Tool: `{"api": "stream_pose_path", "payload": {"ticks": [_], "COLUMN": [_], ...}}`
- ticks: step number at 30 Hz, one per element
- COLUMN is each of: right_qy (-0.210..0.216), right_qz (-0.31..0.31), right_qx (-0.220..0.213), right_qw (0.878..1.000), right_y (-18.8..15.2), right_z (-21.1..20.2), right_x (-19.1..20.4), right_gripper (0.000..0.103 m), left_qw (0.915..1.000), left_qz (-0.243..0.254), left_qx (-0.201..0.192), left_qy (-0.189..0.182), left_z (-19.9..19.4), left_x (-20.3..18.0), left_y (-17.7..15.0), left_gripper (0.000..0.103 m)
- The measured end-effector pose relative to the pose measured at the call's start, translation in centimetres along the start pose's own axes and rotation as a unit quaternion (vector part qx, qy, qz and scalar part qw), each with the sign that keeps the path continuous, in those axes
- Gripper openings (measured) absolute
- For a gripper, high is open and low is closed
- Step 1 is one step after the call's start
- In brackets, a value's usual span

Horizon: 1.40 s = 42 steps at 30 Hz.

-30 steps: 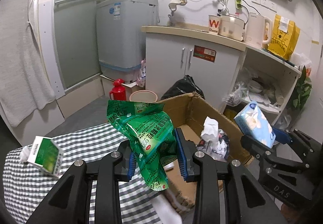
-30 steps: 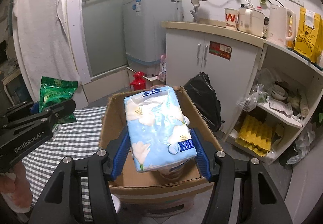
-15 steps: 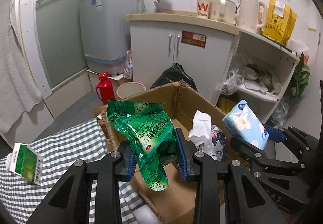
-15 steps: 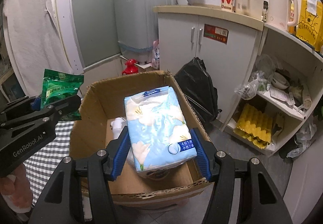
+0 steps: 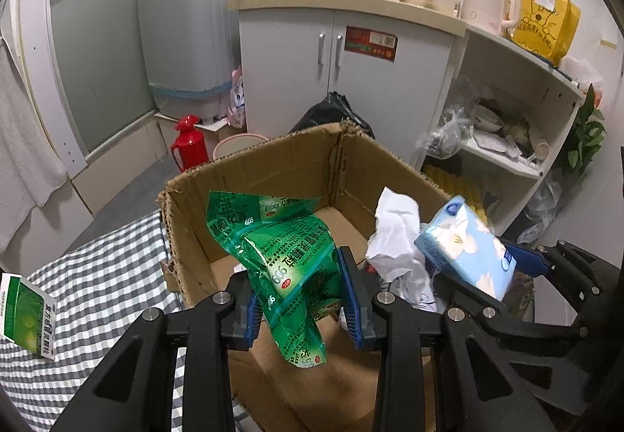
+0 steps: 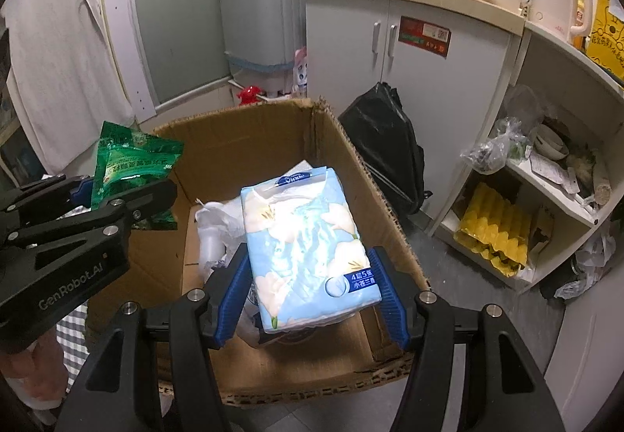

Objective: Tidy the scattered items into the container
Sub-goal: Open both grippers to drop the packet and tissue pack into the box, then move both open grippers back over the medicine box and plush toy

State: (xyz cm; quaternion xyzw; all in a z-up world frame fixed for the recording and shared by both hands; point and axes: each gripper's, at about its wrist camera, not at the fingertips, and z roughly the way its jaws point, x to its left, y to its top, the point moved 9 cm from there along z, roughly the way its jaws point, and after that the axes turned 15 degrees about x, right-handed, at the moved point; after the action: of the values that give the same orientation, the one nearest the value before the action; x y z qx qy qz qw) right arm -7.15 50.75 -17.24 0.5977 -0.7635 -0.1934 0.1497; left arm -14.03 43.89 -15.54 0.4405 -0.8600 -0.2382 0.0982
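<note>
My left gripper [image 5: 302,295] is shut on a crumpled green packet [image 5: 284,252] and holds it over the open cardboard box [image 5: 249,174]. My right gripper [image 6: 312,291] is shut on a blue floral tissue pack [image 6: 304,241] and holds it above the box's inside [image 6: 234,143]. The tissue pack also shows at the right of the left wrist view [image 5: 464,248]. The green packet shows at the left of the right wrist view [image 6: 132,167]. Crumpled white paper [image 5: 394,233] lies in the box. A green and white carton [image 5: 27,315] lies on the checked cloth.
The box stands beside a table with a grey checked cloth [image 5: 97,276]. Behind are a red flask [image 5: 189,147], a black bag [image 6: 382,143], a white cabinet [image 5: 343,73], open shelves [image 6: 546,198] and a washing machine [image 5: 195,34].
Both grippers moved forward and down over the box with their loads. The box fills more of both views and the cloth has slid back to the left.
</note>
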Motion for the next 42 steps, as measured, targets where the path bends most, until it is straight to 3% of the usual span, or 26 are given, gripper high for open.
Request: {"api": "stream_pose_path", "payload": {"ticks": [6,10,14,36,42], "right_qy": [-0.002,-0.004,-0.005,0.017,0.030], "right_qz": [0.000,0.006,0.013,0.008,-0.005], "right_qx": [0.002,-0.007,-0.020,-0.077,-0.089], "right_qw": [1.000,1.000,1.000,0.997,0.996], "right_y": [-0.3,-0.1,0.2,1.0,1.5], "right_z": [0.7,0.2,-0.7,-6.6,-7.8], "right_x": [0.0,-0.2,-0.4,2.8,5.2], "right_gripper": [0.060,0.060,0.060,0.060,0.064], "left_qw": [1.0000,0.9999,0.9998,0.9964,0.9937], "left_qz": [-0.007,-0.003,-0.006,-0.043,-0.058], "left_qx": [0.001,-0.010,-0.017,-0.069,-0.083], "left_qy": [0.000,-0.001,0.001,0.026,0.047], "left_z": [0.5,-0.2,-1.0,-8.9,-11.1], "left_x": [0.3,0.3,0.5,4.8,7.2], "left_y": [0.1,0.3,0.5,-0.5,-1.3], "left_gripper": [0.036,0.052,0.056,0.057,0.064]}}
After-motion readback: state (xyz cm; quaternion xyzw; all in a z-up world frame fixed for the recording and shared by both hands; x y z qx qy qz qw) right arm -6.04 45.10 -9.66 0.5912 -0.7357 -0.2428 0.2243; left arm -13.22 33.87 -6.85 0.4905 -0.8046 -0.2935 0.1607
